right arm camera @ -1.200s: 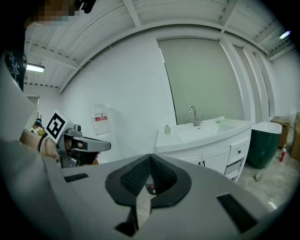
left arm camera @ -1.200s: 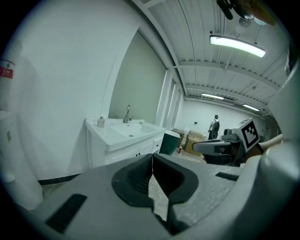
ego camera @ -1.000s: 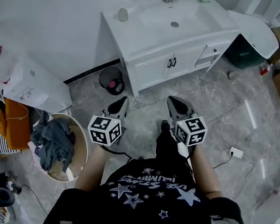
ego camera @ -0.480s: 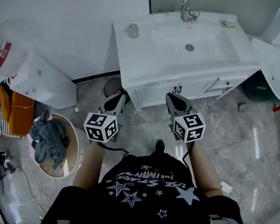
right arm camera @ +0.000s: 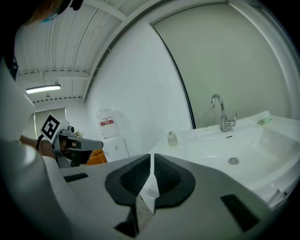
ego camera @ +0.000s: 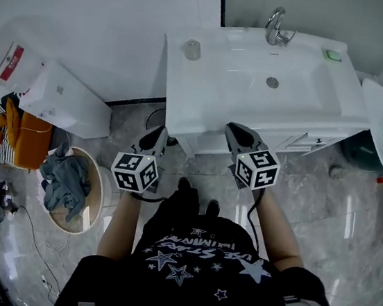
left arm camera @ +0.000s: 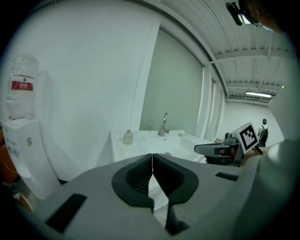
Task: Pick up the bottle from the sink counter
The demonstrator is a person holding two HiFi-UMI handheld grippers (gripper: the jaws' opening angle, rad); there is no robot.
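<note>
The bottle point(ego camera: 192, 49) stands at the back left corner of the tabletop point(ego camera: 205, 105), close to the wall and just left of the basin point(ego camera: 275, 72). It is upright: its long axis runs straight up and down, with the narrow capped neck on top and the squat, pale body resting on its base. From my left gripper view it point(left arm camera: 127, 137) shows the same way, erect and alone on that corner, with the faucet point(ego camera: 278, 26) well apart from it along the back edge.

As I judge it, nothing of the pickup is done yet. The bottle sits untouched, and I am standing in front of the cabinet with both tools short of it. My left gripper point(ego camera: 154, 139) hangs below the front left corner of the tabletop, off its edge. Its fingers point(left arm camera: 133, 178) are pressed together with nothing between them. My right gripper point(ego camera: 236, 135) reaches about to the front edge, near its middle, and it too is closed and empty.

What is left is everything that counts. I must part the fingers of one tool, carry it across to the back left corner, close on the bottle's body, and lift it clear.
</note>
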